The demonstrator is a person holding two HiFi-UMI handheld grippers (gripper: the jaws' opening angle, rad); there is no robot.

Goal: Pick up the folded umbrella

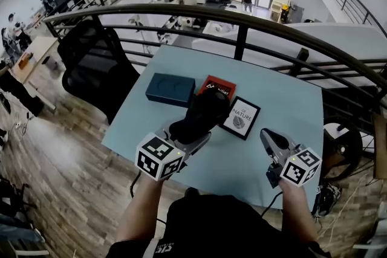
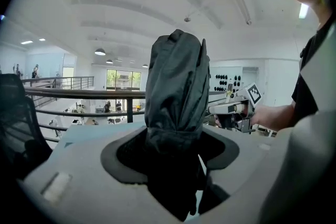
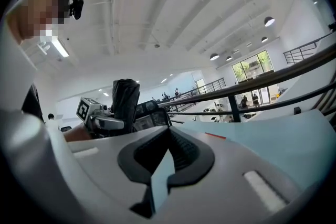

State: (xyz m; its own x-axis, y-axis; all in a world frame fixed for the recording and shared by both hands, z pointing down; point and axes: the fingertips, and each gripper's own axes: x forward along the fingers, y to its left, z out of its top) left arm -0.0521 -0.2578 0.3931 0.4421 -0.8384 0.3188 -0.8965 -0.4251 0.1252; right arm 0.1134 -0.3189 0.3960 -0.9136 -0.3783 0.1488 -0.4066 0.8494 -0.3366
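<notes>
The folded black umbrella [image 1: 202, 115] is lifted off the light-blue table [image 1: 284, 99], gripped at its lower end by my left gripper [image 1: 192, 131]. In the left gripper view the umbrella [image 2: 176, 86] stands up between the jaws of that gripper [image 2: 173, 157], filling the gap between them. My right gripper [image 1: 269, 135] hovers to the right of it over the table's near edge, holding nothing. In the right gripper view its own jaws [image 3: 168, 136] meet at the tips, and the umbrella [image 3: 125, 99] and the left gripper [image 3: 102, 122] show at the left.
On the table behind the umbrella lie a dark blue box [image 1: 170, 89], a red book [image 1: 217, 87] and a black-framed card [image 1: 240, 118]. A dark railing [image 1: 242, 30] runs past the table's far side. A black office chair [image 1: 97, 63] stands at the left.
</notes>
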